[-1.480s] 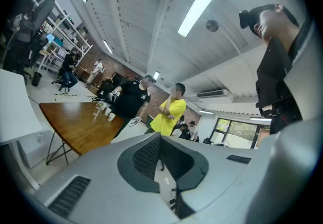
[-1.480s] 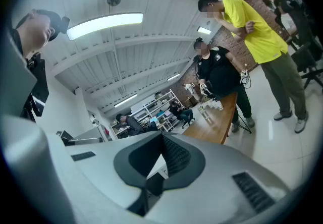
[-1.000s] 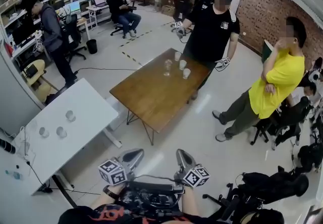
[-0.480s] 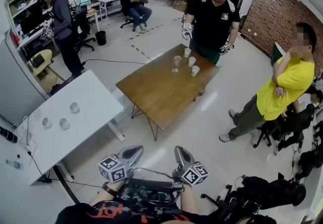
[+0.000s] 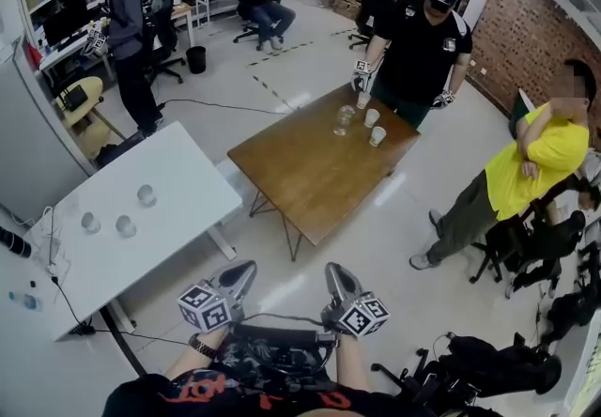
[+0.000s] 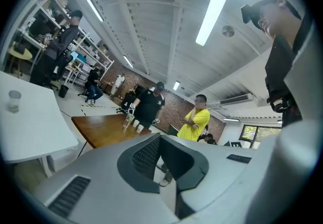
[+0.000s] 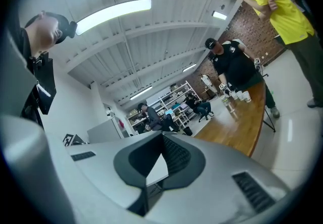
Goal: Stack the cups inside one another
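Note:
Three clear cups [image 5: 125, 225] stand apart on the white table [image 5: 178, 171] at the left. On the far end of the wooden table [image 5: 310, 171] stand a clear cup [image 5: 344, 120] and three small white cups [image 5: 374, 118]. My left gripper [image 5: 237, 274] and right gripper [image 5: 340, 280] are held side by side close to my body, over the floor and well short of both tables. Both are shut with nothing between the jaws. The left gripper view looks past the shut left gripper [image 6: 160, 137] to one clear cup [image 6: 14, 101]. The right gripper view looks past the shut right gripper [image 7: 162, 135] to the distant cups [image 7: 237, 96].
A person in black [image 5: 423, 49] stands at the wooden table's far end, wearing gripper gloves. A person in yellow [image 5: 526, 166] stands at the right beside chairs [image 5: 526, 246]. Cables [image 5: 141, 340] lie on the floor by the white table's leg. Desks and other people are at the back.
The view has shifted: both tables sit further right and closer in the head view. Both grippers stay shut and empty in front of me. The person in black has stepped up to the cups.

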Tool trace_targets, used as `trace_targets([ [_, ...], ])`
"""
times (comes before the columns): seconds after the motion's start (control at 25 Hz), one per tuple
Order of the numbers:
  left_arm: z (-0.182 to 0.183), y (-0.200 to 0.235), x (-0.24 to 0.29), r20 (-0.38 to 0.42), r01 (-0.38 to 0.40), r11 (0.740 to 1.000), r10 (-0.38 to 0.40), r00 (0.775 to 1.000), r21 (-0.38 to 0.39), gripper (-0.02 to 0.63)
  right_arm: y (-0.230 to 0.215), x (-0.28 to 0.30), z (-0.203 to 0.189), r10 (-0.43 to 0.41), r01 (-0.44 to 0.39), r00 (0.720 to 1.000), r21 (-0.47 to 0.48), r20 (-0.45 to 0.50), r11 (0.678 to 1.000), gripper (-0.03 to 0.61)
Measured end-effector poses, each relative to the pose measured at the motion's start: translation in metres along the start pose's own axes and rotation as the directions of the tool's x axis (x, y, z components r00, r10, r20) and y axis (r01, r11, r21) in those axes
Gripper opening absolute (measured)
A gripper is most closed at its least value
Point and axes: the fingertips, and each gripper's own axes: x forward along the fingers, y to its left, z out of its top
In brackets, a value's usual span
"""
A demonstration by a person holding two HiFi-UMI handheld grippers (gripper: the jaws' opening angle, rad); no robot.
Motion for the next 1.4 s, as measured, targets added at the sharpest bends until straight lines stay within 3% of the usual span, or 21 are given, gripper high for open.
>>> trace_targets([
  [0.12,0.022,0.016,-0.033,0.059,-0.022,0.996,0.017,0.998,0.085,0.001,0.027,0.034,-0.011,0.03,-0.031,0.998,-0.025,-0.048,0.999,0.005],
  [0.24,0.035,0.047,-0.053,0.096,-0.099,0.986,0.086,0.992,0.138,0.001,0.05,0.071,-0.017,0.076,-0.083,0.992,-0.068,-0.103,0.994,0.005],
  [0.48,0.062,0.122,-0.099,0.164,-0.264,0.96,0.246,0.955,0.094,0.002,0.084,0.146,-0.033,0.143,-0.157,0.978,-0.087,-0.154,0.984,0.005],
  [0.84,0.077,0.194,-0.205,0.215,-0.396,0.916,0.376,0.901,0.057,0.002,0.17,0.233,-0.085,0.251,-0.275,0.941,-0.082,-0.225,0.958,0.005],
  [1.12,0.066,0.212,-0.215,0.22,-0.464,0.885,0.457,0.862,-0.019,0.002,0.168,0.257,-0.103,0.272,-0.304,0.914,-0.062,-0.301,0.951,0.005],
  [1.4,0.088,0.239,-0.191,0.203,-0.493,0.87,0.485,0.851,-0.012,0.002,0.158,0.306,-0.102,0.328,-0.351,0.89,-0.014,-0.317,0.936,0.005],
])
